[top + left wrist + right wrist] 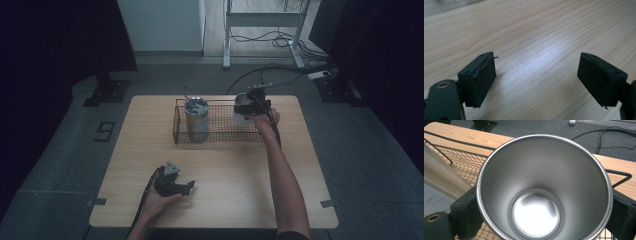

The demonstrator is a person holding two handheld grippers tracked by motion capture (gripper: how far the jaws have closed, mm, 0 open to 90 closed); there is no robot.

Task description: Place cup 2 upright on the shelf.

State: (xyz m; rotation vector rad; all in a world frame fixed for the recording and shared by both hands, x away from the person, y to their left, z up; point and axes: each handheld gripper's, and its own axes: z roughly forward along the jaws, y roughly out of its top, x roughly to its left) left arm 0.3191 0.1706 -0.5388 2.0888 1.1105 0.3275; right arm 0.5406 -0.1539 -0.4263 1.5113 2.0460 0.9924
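Though dim, cup (544, 192) between right claw (544, 216) jaws.

Steel cup (544, 192): lower rim cut off by the right gripper view's bottom edge; outer wall hidden. Wire basket (461, 162): mostly hidden behind cup. Second tumbler (196, 119): contents too small to tell.

We count two tall silver steel tumblers, one (196, 119) standing inside the black wire mesh basket (218, 135), the other (243, 111) at that basket's right end; one basket; one light wooden table (230, 175).
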